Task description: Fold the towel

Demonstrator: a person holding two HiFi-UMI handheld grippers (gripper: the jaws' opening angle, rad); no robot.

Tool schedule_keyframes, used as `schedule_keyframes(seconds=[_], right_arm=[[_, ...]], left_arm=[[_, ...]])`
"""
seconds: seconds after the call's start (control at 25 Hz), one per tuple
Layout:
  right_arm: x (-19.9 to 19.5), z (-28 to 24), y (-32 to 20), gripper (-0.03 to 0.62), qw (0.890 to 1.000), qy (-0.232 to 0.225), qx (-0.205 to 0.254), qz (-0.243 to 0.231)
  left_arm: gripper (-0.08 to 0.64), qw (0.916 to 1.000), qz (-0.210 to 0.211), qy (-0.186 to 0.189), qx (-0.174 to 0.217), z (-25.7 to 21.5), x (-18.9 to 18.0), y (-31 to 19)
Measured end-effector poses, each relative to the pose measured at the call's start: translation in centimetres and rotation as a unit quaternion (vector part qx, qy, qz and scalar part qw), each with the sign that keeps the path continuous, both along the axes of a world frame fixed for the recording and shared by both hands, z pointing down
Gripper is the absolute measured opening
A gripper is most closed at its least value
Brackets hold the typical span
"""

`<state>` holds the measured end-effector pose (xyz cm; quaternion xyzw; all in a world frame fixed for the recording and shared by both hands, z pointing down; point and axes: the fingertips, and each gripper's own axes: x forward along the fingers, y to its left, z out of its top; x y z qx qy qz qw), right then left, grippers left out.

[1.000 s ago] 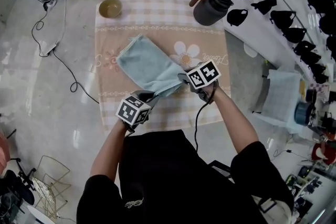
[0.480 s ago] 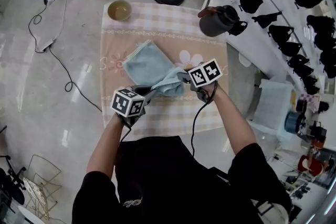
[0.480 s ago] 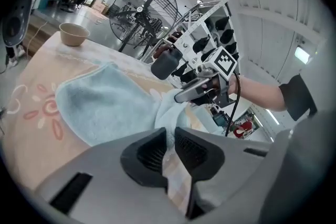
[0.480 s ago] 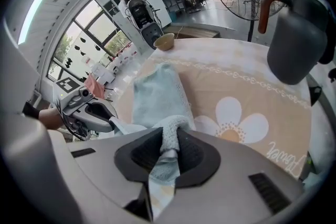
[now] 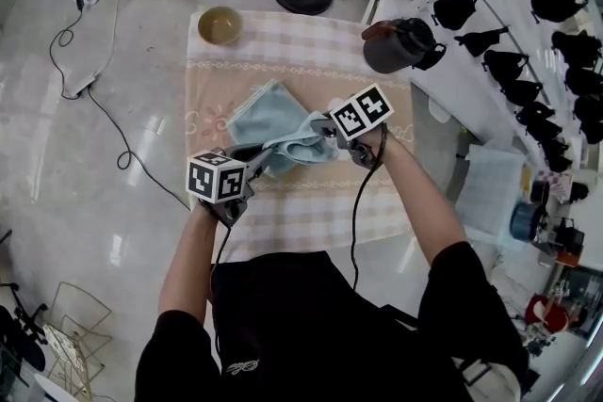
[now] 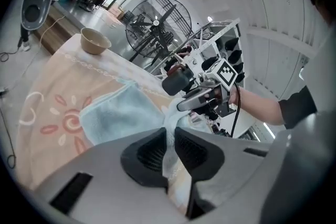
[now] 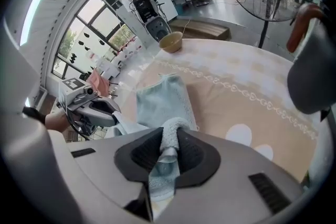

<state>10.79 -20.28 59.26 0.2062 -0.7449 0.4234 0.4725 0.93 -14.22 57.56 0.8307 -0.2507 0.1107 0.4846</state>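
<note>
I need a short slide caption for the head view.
Left gripper and right gripper pinch a blue towel on the tablecloth.

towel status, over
Left tongs and right tongs both shut on towel. Near edge lifted, far part flat on cloth. Bowl and kettle well clear.

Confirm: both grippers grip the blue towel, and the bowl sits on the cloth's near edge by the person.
Wrong: the head view shows the bowl at the far left corner of the cloth, away from the person. The rest holds.
</note>
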Motion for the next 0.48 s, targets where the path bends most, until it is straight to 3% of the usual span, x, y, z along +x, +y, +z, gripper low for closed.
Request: schedule_keyframes(seconds=[0.24, 0.48], right_arm=[[-4.1, 0.4, -3.5, 0.067, 0.999, 0.000, -0.023, -0.046], [-7.4, 1.1, -6.7, 0.090, 0.999, -0.004, -0.037, -0.029]], left_arm=[[0.050, 0.9968, -0.063, 0.042, -0.026, 0.9, -3.7, -2.7], [0.050, 0.9885, -0.129, 0.065, -0.045, 1.5, -7.1, -5.2]])
